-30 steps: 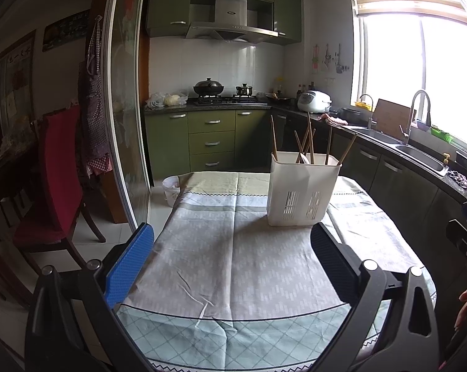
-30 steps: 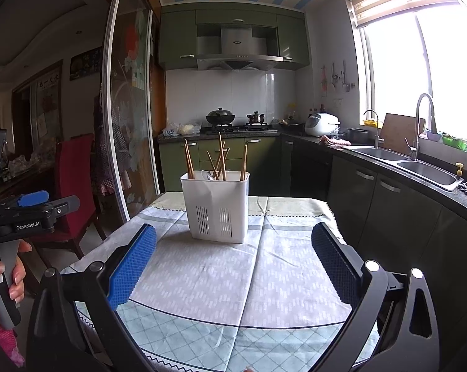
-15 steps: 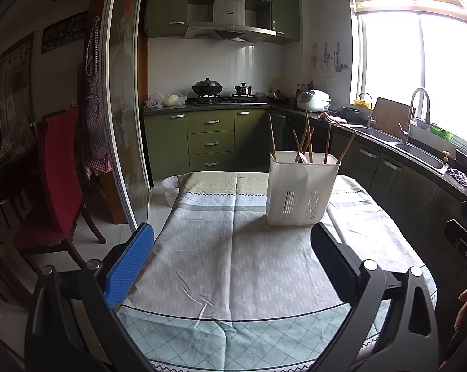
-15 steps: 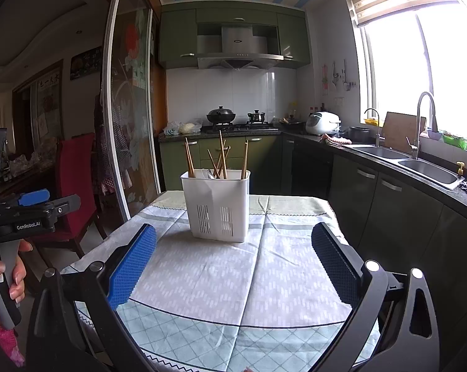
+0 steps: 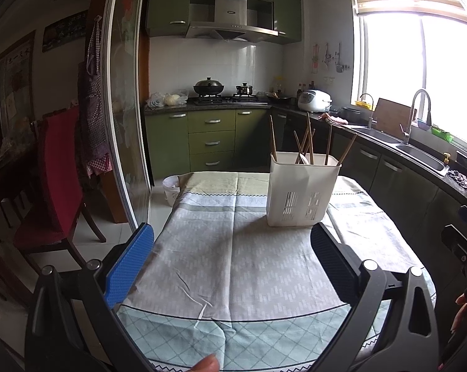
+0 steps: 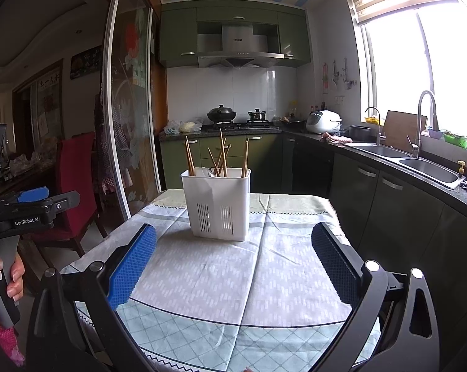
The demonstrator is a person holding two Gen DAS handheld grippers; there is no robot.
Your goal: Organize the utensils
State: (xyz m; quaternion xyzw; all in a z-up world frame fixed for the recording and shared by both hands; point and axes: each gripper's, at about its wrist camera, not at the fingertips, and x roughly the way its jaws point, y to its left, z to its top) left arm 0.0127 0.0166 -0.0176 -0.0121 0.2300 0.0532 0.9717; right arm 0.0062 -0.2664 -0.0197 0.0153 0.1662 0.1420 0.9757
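Left wrist view, left to right: red chair (image 5: 52,183) at left edge of frame; left gripper (image 5: 231,248) low in centre, fingers spread wide, blue pad (image 5: 131,262) at lower left and dark pad at lower right, nothing between them, nothing touched, hovering over the tablecloth (image 5: 248,257). White utensil holder (image 5: 301,189) standing upright on the cloth right of centre, just beyond the dark finger's tip, wooden chopsticks (image 5: 307,139) leaning inside at several angles. Sink (image 5: 419,155) at right edge under the bright window. Fingertip visible at bottom centre of frame. Part of the other tool in sight at far right edge. Right wrist view, left to right: left hand (image 6: 4,282) at lower left edge wrapped round the handle of the left tool; right gripper (image 6: 233,249) low in centre, fingers likewise wide apart, empty, clear of the cloth. Utensil holder (image 6: 216,204) upright in centre of frame, well ahead of the fingertips, chopsticks (image 6: 221,156) protruding above its rim; something pale among them, too small to identify. Sink (image 6: 428,164) at right. Against the frames one second back: holder and chopsticks unmoved on the table, finger spread on both tools unchanged; left view shifted slightly, holder sitting a little nearer centre of frame; right view practically identical.
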